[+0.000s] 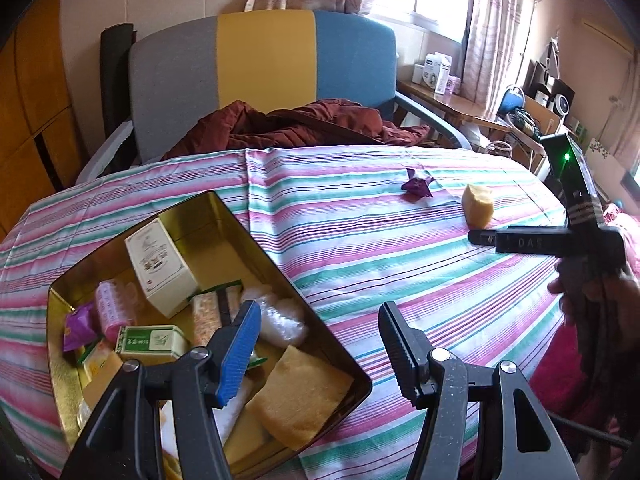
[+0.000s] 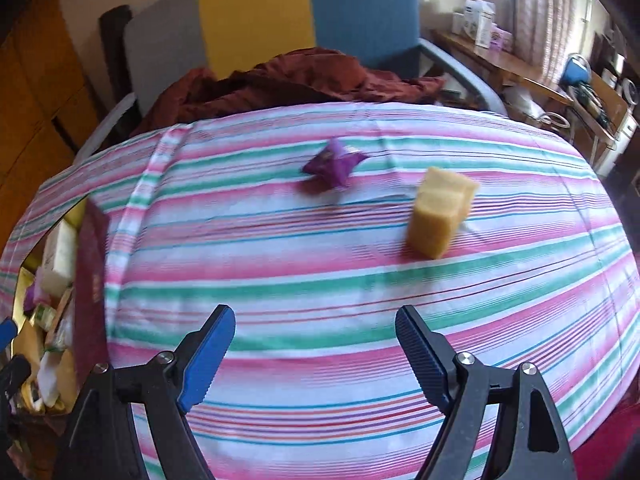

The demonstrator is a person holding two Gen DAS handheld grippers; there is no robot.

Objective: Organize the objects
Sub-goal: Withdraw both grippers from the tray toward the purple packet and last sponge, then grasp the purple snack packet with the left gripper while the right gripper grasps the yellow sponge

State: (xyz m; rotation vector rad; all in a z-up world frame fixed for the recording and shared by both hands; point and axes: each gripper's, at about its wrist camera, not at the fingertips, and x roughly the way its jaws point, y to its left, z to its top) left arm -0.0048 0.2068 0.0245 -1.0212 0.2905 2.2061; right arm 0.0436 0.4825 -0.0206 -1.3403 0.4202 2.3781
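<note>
Two wrist fisheyes look steeply down over a striped tablecloth (image 1: 400,240) — left close above the gold tin (image 1: 240,232), right facing mid-table — both sharing the yellow sponge (image 2: 438,212) and tricolour chair (image 2: 256,12).

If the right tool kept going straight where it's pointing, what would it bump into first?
Probably just the striped tablecloth. The right tool is open and empty, and the yellow sponge block sits farther off, a bit to the right.
</note>
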